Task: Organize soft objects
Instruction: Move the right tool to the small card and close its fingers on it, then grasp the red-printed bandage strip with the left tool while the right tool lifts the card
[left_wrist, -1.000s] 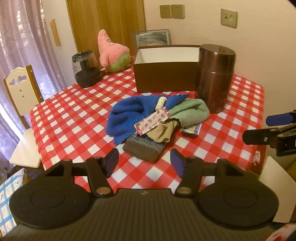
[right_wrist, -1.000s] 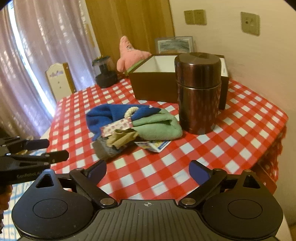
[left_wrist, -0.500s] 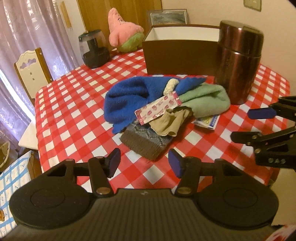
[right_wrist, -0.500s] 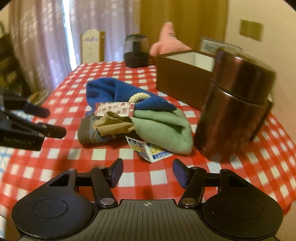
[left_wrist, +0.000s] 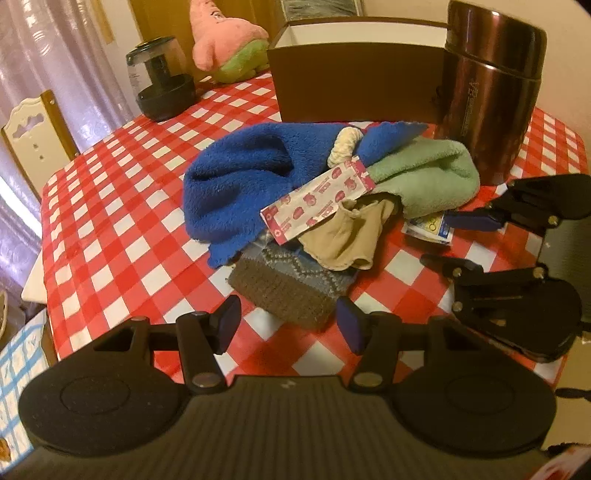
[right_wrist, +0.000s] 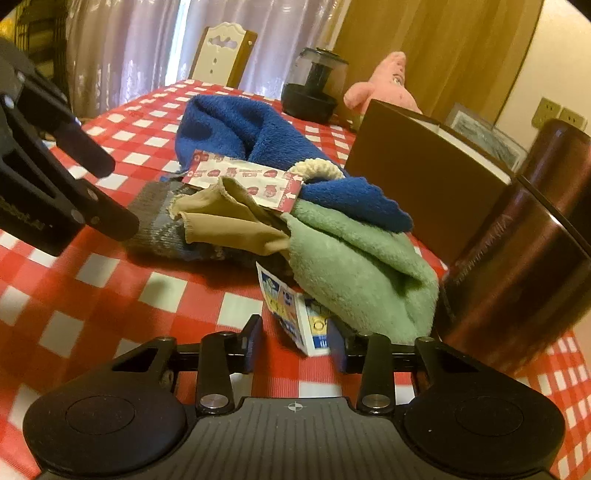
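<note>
Canister lettering and sachet print unreadable.

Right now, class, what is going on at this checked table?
A person is working with a two-finger gripper in each hand over a heap of soft things on the checked tablecloth: a blue towel, a green cloth, a beige sock and a grey knitted piece. The left gripper hangs open just before the knitted piece. The right gripper is closing around a small blue-and-white packet at the heap's edge. The brown box behind appears empty as far as visible.
</note>
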